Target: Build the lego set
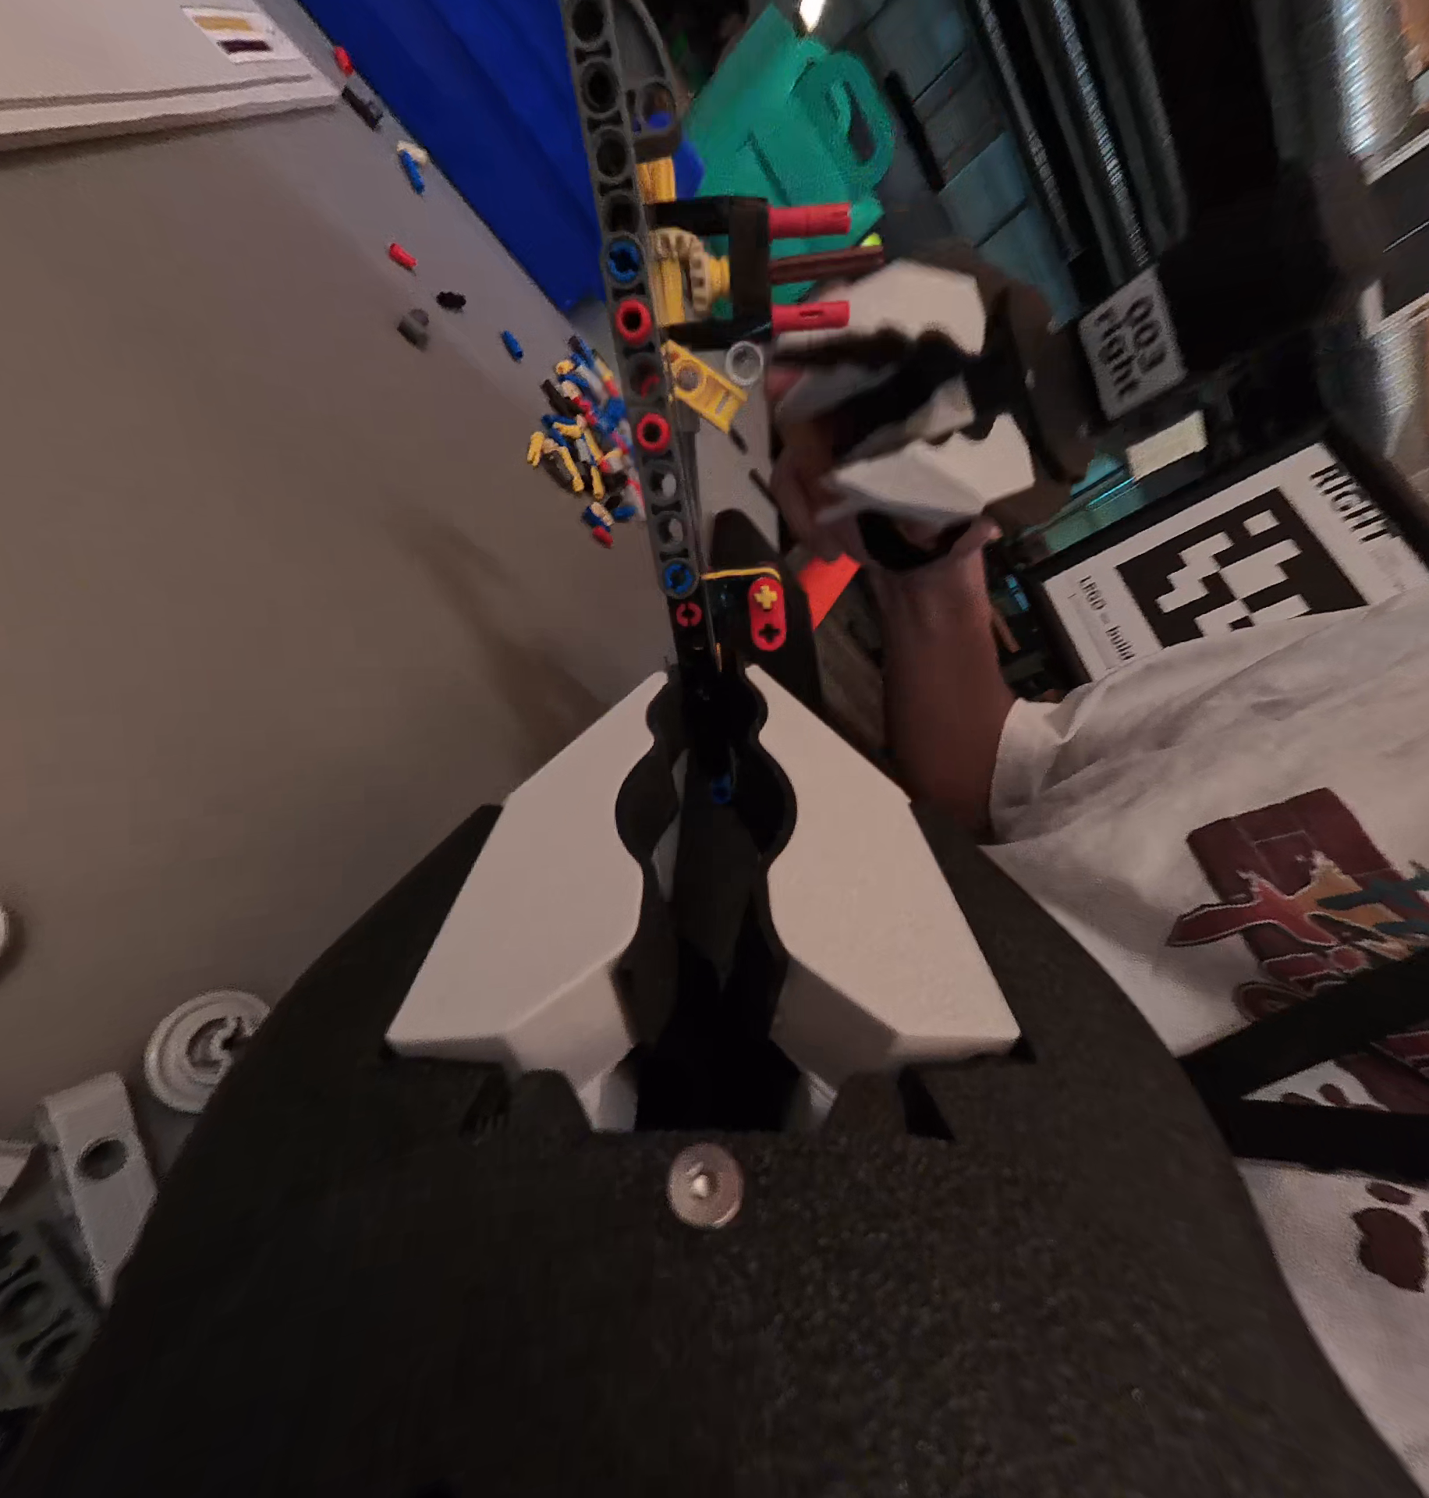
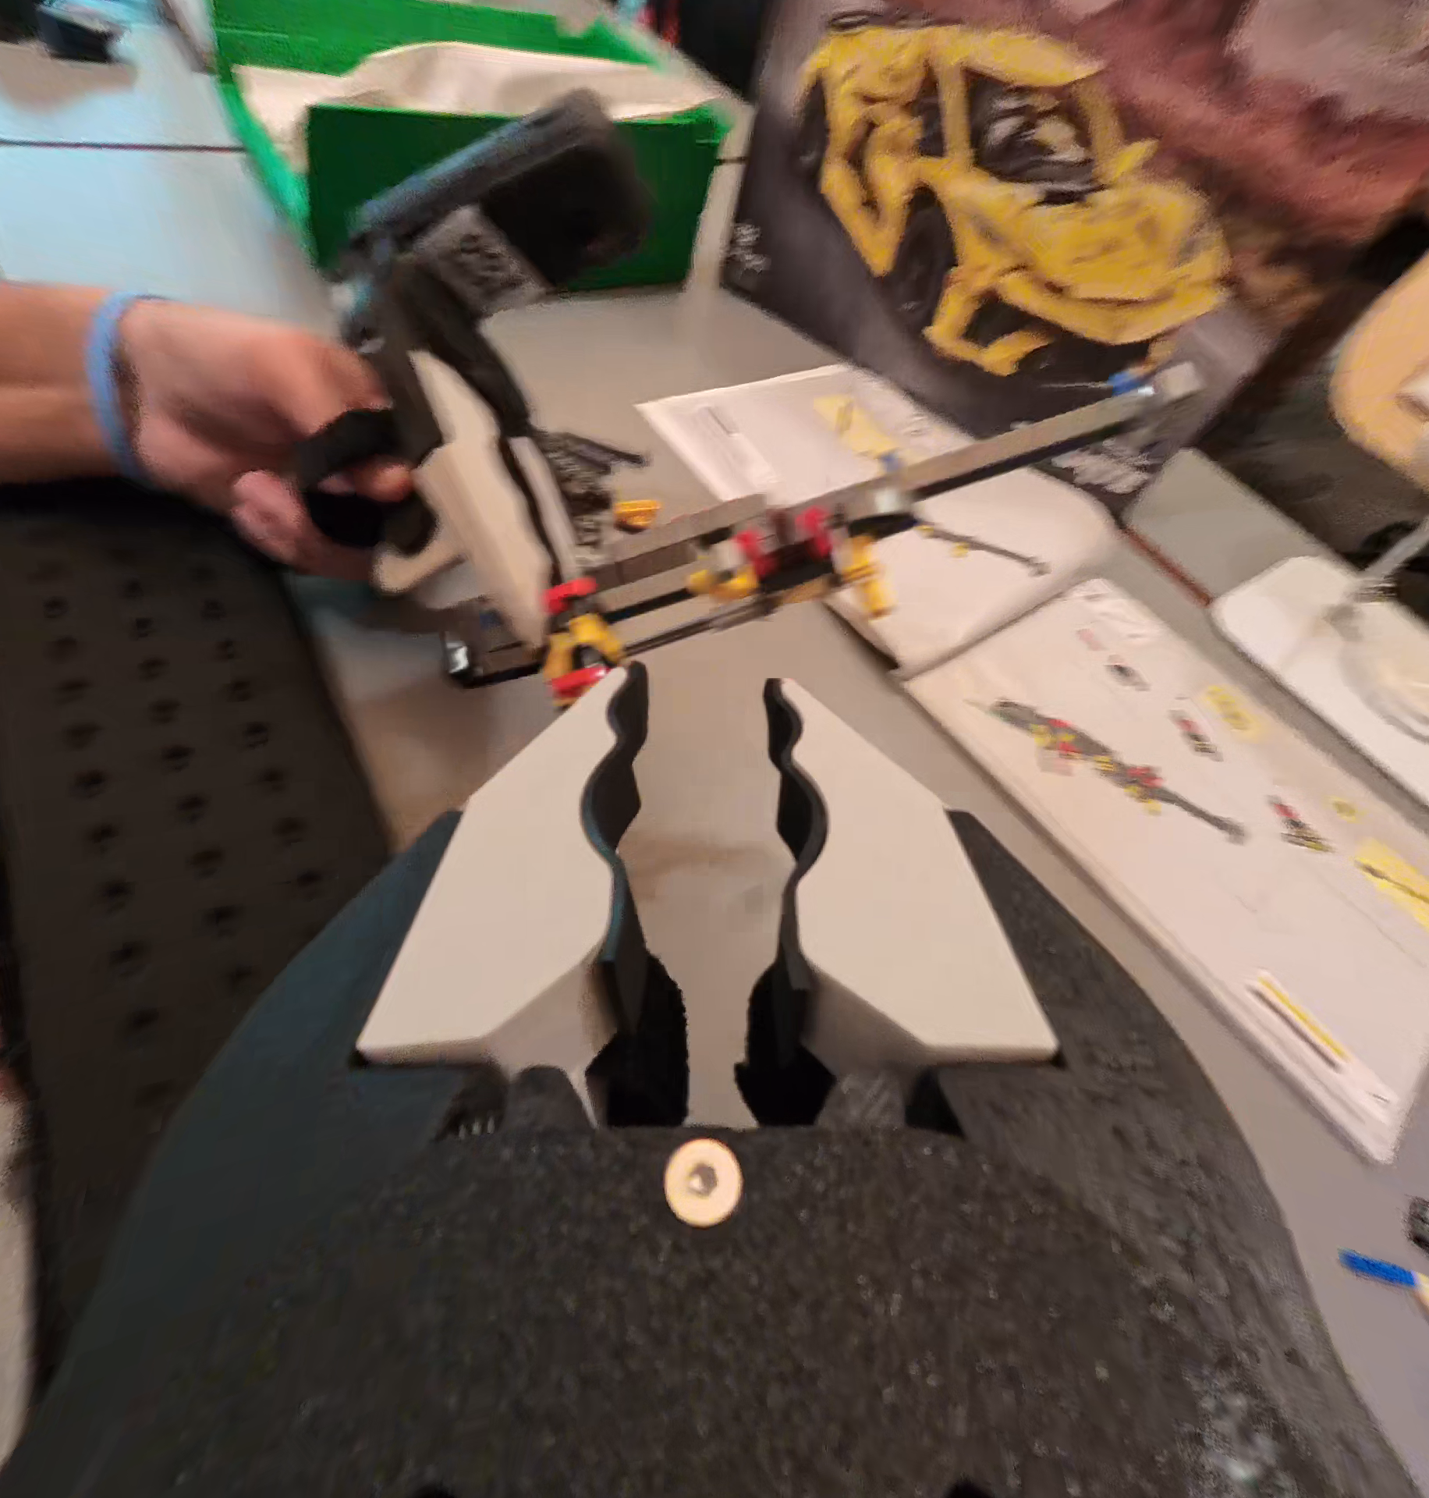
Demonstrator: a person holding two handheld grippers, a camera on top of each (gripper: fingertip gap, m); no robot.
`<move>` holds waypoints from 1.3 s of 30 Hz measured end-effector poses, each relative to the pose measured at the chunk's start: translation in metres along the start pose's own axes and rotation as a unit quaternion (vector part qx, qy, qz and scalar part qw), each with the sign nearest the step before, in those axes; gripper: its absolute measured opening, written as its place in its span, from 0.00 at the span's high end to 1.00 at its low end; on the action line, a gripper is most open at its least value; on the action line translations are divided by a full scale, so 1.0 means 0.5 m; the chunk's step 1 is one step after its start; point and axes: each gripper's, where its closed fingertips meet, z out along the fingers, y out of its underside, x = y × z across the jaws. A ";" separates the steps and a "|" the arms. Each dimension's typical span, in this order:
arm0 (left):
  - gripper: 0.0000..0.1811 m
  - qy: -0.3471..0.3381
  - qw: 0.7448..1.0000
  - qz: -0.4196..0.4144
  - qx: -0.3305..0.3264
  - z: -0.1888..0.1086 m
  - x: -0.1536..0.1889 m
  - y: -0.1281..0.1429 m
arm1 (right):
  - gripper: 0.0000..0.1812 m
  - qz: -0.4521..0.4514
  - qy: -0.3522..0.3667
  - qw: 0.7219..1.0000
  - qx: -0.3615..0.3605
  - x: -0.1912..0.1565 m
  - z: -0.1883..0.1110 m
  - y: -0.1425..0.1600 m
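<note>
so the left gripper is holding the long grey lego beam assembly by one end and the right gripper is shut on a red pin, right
Not quite. The right gripper is open and holds nothing: the right wrist view shows bare table between its fingers. The rest stands: the left gripper is shut on one end of the long grey lego beam assembly, as the left wrist view shows.

The near end of the lego assembly (image 1: 654,421) is hidden between the left gripper's (image 1: 707,681) fingers, and its far end is cut off by the picture's top edge. Motion blur smears the lego box (image 2: 979,211) and the instruction pages (image 2: 1181,811) in the right wrist view. The small pins (image 1: 581,438) heaped near the table's (image 1: 209,527) far edge are too small to tell apart.
</note>
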 end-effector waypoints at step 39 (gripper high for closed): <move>0.82 -0.063 0.982 0.102 -0.149 0.050 -0.068 -0.076 | 0.87 -0.101 0.103 0.989 0.042 0.070 0.047 0.069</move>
